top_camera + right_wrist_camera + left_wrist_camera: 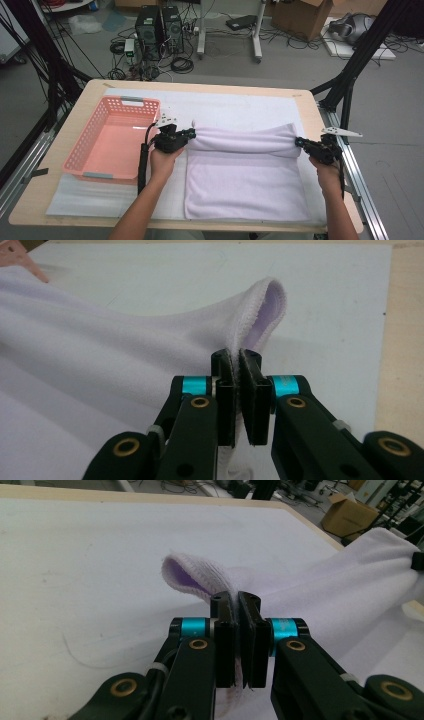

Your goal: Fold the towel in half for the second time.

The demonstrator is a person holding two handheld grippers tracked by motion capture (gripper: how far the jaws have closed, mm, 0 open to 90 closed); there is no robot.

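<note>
A pale lilac towel (245, 175) lies on the white mat, its far edge lifted into a taut ridge between my two grippers. My left gripper (191, 133) is shut on the towel's far left corner; the left gripper view has the corner (200, 575) curling up just past the pinched jaws of the gripper (236, 600). At the ridge's right end my right gripper (299, 142) is shut on the other corner, and in the right gripper view that corner (265, 310) stands up above the gripper (236, 356). The near part of the towel stays flat on the mat.
A pink plastic basket (80, 157) sits on the left of the table, close beside the left hand. The white mat (240, 107) covers most of the wooden tabletop. Black frame legs (350, 75) stand at the table's right, with cables and boxes on the floor beyond.
</note>
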